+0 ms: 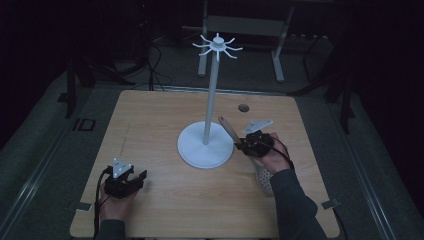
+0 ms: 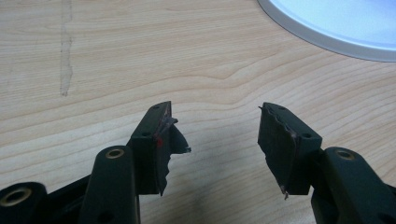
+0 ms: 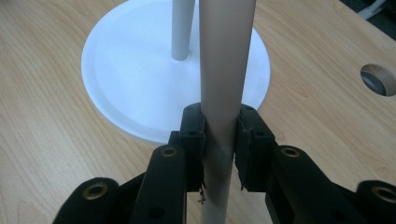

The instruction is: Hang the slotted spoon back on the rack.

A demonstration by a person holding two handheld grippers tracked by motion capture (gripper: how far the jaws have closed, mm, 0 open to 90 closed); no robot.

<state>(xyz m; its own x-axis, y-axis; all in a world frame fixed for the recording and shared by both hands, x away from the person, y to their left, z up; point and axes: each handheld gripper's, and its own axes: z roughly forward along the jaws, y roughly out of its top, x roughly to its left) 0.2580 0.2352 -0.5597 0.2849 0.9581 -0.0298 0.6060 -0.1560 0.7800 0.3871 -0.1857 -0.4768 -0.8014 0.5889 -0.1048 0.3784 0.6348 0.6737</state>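
Right gripper [image 3: 219, 140] clamped on the pale handle [image 3: 224, 70] of a slotted spoon [image 1: 263, 177], beside the white stand [image 1: 206, 145] with its round base and hooked top, left gripper [image 2: 215, 140] parted and empty over the wooden table [image 1: 150, 125]

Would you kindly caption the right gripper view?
Right hand-held gripper clamps a utensil handle before the white stand base.

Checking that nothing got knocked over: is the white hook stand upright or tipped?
Upright. The stand has its round base flat on the table, and its pole rises straight to the hook crown.
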